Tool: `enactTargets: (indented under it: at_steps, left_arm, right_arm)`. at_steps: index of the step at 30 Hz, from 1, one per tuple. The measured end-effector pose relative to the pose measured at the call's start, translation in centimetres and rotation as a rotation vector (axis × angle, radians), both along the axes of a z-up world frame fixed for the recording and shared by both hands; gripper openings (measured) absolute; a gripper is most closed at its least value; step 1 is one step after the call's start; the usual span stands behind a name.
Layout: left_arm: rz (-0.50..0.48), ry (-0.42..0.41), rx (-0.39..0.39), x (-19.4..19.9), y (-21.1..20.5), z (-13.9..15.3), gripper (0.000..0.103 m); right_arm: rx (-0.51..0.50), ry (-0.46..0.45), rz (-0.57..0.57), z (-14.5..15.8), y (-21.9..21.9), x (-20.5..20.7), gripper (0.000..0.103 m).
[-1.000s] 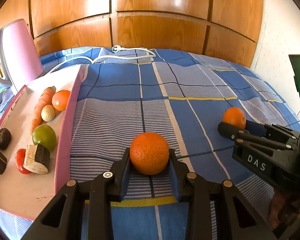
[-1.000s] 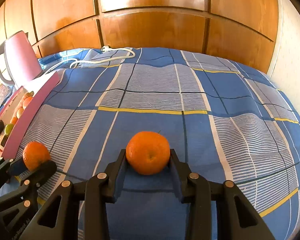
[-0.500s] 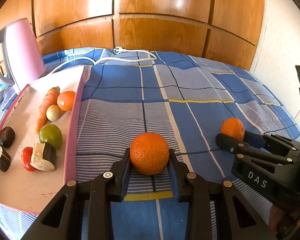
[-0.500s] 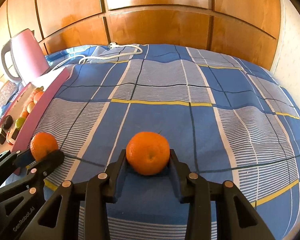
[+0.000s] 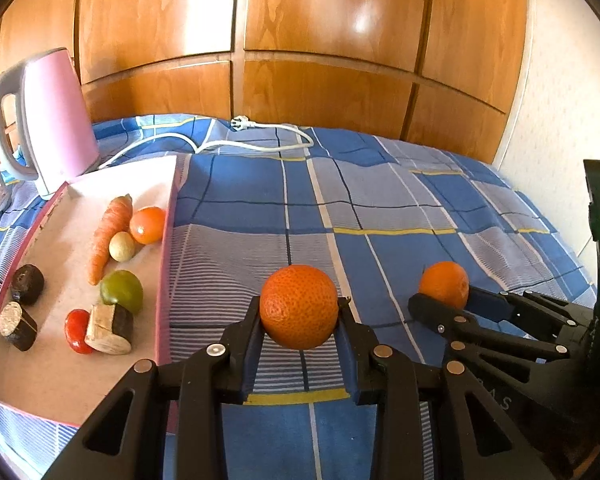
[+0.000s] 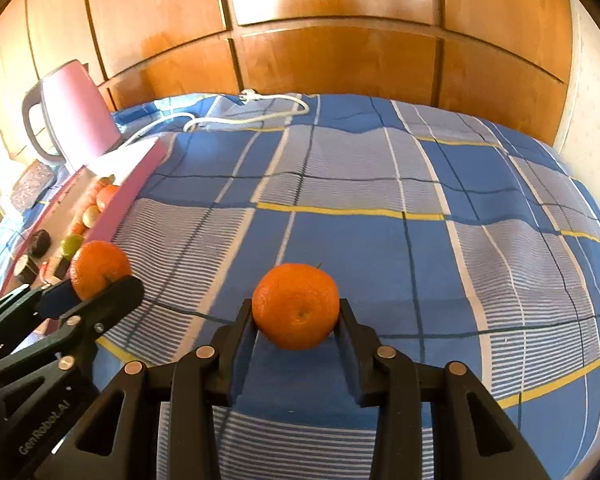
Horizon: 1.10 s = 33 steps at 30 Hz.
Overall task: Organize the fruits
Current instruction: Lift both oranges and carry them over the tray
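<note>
A: Left wrist view: since a second earlier, tray [image 5: 165,280] at nine o'clock had drawn nearer; left gripper [image 5: 299,312] clamped its orange [image 5: 299,307].

B: Right gripper [image 6: 296,312] gripped its orange [image 6: 295,306] too, above the bedspread [image 6: 380,240]. Probably delivery was starting.

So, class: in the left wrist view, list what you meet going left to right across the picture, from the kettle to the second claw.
pink kettle → carrot → small orange in the tray → orange in the left claw → orange in the right claw
</note>
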<state>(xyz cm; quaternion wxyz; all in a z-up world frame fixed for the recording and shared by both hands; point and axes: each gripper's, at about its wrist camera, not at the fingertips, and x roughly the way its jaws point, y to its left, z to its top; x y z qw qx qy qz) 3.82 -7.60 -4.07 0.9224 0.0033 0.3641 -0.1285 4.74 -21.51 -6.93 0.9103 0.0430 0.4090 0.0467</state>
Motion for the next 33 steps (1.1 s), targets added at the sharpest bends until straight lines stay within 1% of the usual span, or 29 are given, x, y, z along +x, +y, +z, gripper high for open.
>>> enactTargets:
  at_steps: [7, 14, 22, 30, 33]
  left_arm:
    - [0.023, -0.005, -0.035, -0.1, 1.1, 1.2, 0.034]
    - [0.077, -0.01, -0.072, 0.1, 3.5, 2.6, 0.034]
    - [0.18, -0.035, -0.101, 0.5, 8.3, 4.2, 0.034]
    - [0.331, -0.014, -0.115, 0.6, 14.7, 3.9, 0.034]
    - [0.37, -0.018, -0.12, 0.5, 16.5, 3.9, 0.034]
  right_arm:
    - [0.018, -0.024, 0.044, 1.5, 1.3, -0.1, 0.039]
    - [0.024, -0.029, 0.098, 2.3, 3.0, 0.0, 0.039]
    - [0.024, -0.04, 0.207, 3.4, 6.3, 0.5, 0.039]
    - [0.022, -0.028, 0.344, 3.9, 10.6, 1.3, 0.039]
    - [0.016, -0.022, 0.388, 4.0, 12.2, 1.5, 0.039]
